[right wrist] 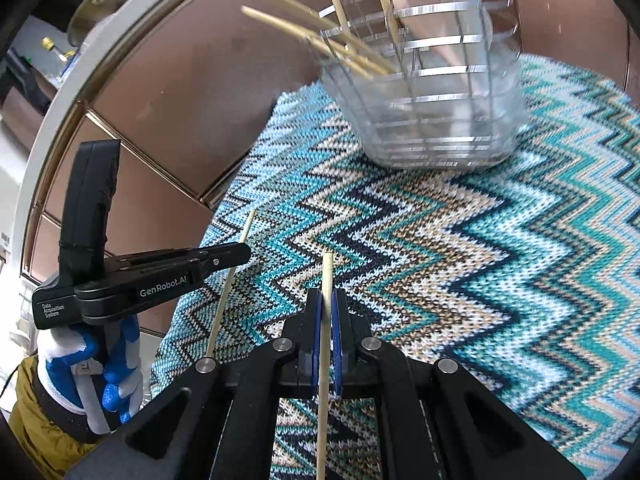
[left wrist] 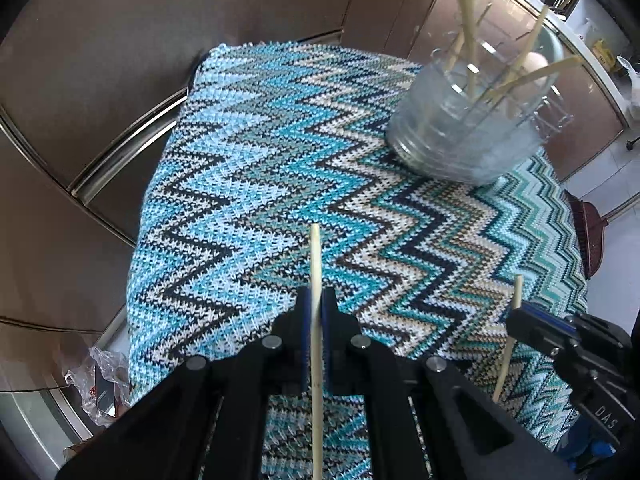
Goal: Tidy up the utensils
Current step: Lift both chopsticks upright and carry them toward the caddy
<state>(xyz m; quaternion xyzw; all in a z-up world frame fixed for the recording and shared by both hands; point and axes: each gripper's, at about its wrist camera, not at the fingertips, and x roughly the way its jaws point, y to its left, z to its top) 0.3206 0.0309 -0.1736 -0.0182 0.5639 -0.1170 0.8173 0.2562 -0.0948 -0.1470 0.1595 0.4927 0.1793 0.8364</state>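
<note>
On the table: a zigzag-knit cloth point(left wrist: 256, 168) in blue, teal, cream and dark tones is spread over the surface, with brown cabinet fronts point(left wrist: 120, 40) seen behind it.
Left gripper: the left gripper point(left wrist: 316, 312) is seen with its jaws pressed narrow on a pale wooden chopstick point(left wrist: 315, 264), which is gripped partway along its length and stands out past the blue-lined pads.
Left gripper from the other side: in the right wrist view the left gripper point(right wrist: 240, 254) is held by a hand in a white and blue glove point(right wrist: 100, 372), and its stick point(right wrist: 228, 284) is seen crossing the closed tips at a slant above the cloth.
Right gripper: the right gripper point(right wrist: 328, 308) is clamped narrow on a second chopstick point(right wrist: 326, 280), which runs straight out between its pads.
Holder: a clear slotted utensil holder point(left wrist: 468, 120) is stood at the far part of the cloth, well apart from both grippers.
Holder contents: several more chopsticks point(left wrist: 468, 20) are leaned inside it, and a pale wooden spoon point(right wrist: 424, 16) is seen among them.
Floor by the table: crumpled clear plastic point(left wrist: 100, 384) is seen low at the left.
</note>
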